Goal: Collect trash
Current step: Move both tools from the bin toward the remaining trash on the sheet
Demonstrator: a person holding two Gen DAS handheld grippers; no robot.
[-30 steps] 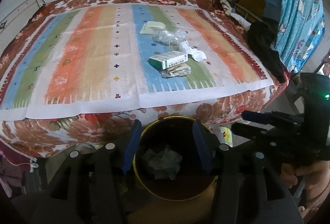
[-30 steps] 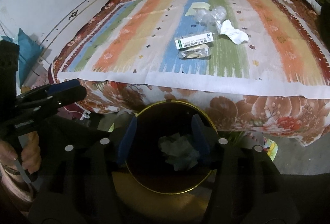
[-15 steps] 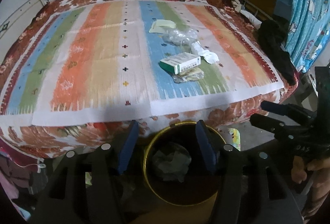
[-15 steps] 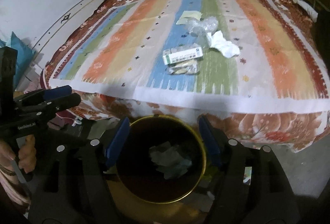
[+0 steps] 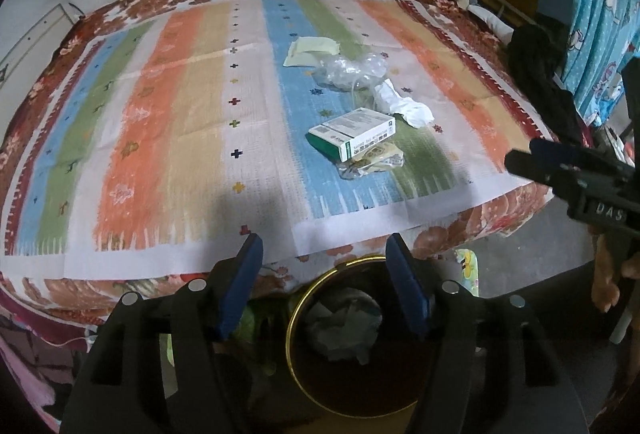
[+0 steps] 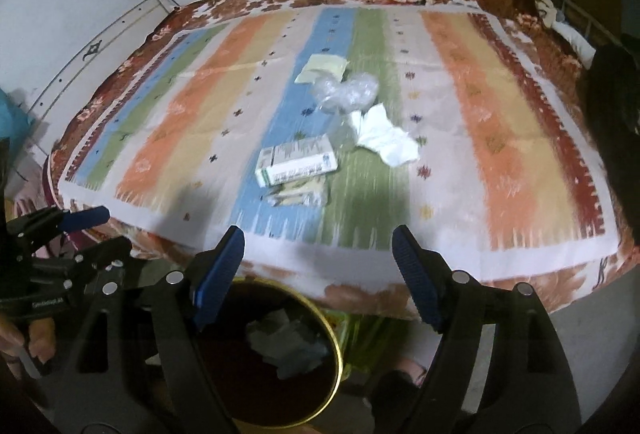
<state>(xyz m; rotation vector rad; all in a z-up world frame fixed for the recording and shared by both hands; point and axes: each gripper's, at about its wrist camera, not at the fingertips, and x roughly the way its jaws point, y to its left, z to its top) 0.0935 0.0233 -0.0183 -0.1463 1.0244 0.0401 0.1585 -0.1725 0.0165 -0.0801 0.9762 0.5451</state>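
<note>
Trash lies in a cluster on the striped bed cover: a green-and-white box [image 5: 352,132] [image 6: 296,162], a crumpled white tissue [image 5: 404,104] [image 6: 384,134], a clear plastic bag [image 5: 348,72] [image 6: 346,90], a pale yellow paper [image 5: 312,50] [image 6: 322,68] and a flat wrapper [image 5: 372,162] [image 6: 300,194] under the box. A gold-rimmed bin [image 5: 296,314] [image 6: 334,334] at the foot of the bed holds crumpled paper [image 5: 344,326]. My left gripper [image 5: 322,246] hovers over the bed's near edge, jaws opening and empty. My right gripper [image 6: 318,238] does the same, jaws opening, nothing between them.
The bed carries a floral blanket [image 5: 460,234] under the striped cover. Dark clothing [image 5: 540,74] and a blue patterned cloth [image 5: 592,34] hang at the right. A white wall runs behind the bed. A hand [image 6: 36,338] grips the left tool's handle.
Both grippers have moved from above the bin toward the bed, and their jaws have widened. The bin has slid lower in both views. The trash on the bed has not moved.
</note>
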